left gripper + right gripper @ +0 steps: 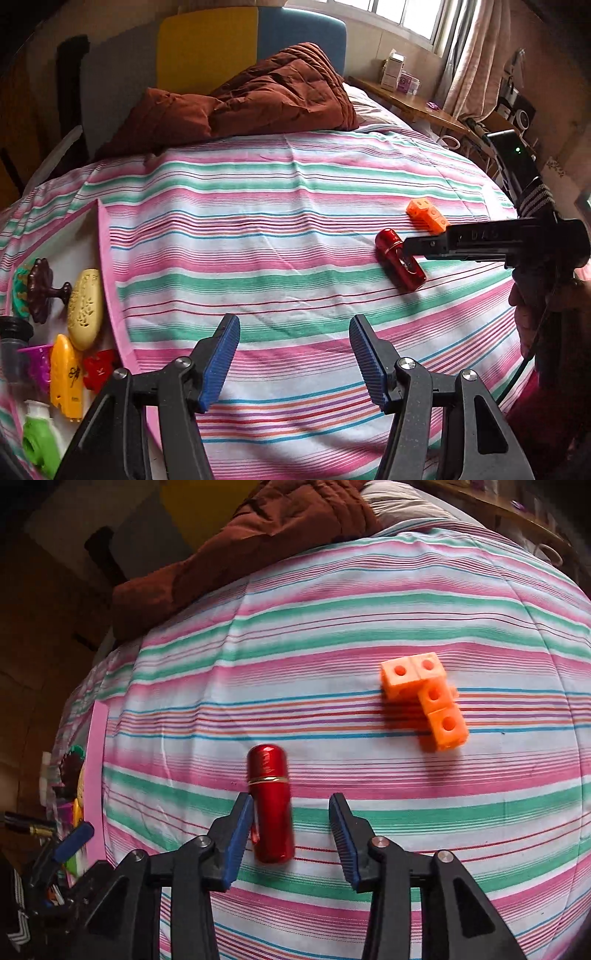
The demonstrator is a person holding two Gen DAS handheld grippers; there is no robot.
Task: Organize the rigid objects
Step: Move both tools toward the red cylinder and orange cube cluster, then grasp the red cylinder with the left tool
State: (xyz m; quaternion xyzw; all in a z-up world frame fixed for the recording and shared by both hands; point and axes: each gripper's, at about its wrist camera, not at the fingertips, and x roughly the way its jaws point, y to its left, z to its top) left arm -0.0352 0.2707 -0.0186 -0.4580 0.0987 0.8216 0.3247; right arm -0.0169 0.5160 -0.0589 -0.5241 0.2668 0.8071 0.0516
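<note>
A red metal cylinder (271,805) lies on the striped bedsheet (332,635), between the open jaws of my right gripper (291,830), close to the left finger. It also shows in the left wrist view (399,264) with the right gripper (410,251) above it. An orange block piece (428,698) made of linked cubes lies further right; it also shows in the left wrist view (426,215). My left gripper (293,354) is open and empty over the sheet.
A pink-edged tray (105,258) at the left holds several small objects: a yellow oval (85,308), a brown knob (40,290), a yellow toy (66,376), a green piece (37,443). A brown quilt (258,96) lies at the head of the bed. A wooden shelf (406,99) stands far right.
</note>
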